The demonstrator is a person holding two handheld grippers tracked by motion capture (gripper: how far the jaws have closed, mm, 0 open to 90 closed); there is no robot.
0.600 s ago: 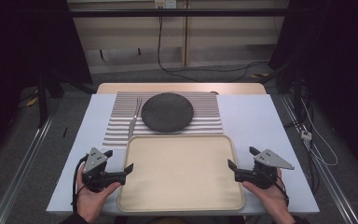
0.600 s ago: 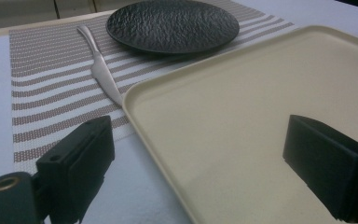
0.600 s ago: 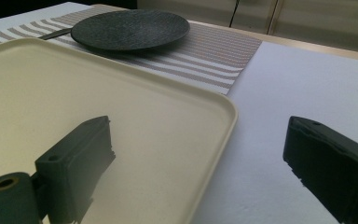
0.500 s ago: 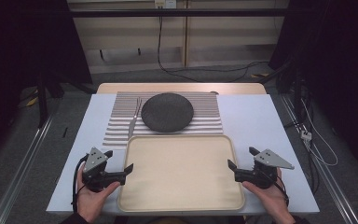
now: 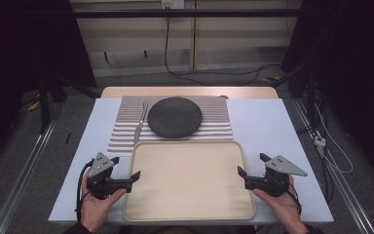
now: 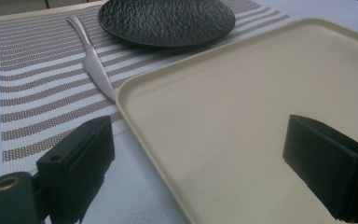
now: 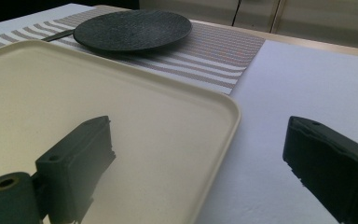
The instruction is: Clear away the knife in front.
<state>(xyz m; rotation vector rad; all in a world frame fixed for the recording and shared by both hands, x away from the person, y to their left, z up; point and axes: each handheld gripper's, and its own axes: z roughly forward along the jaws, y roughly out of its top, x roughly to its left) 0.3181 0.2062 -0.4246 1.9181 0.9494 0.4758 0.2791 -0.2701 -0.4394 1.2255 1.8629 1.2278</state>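
Nothing moved, left gripper view's knife (image 6: 92, 65) touching tray (image 6: 242, 107)

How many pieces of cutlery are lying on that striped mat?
1. A single silver fork lies on the striped placemat, just left of the dark plate, its handle end reaching the corner of the cream tray. Nothing seems hidden under the plate, though I can't be sure.

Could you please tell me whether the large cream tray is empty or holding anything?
Empty. The cream rectangular plastic tray shows bare surface throughout; the dark textured round plate sits beyond it.
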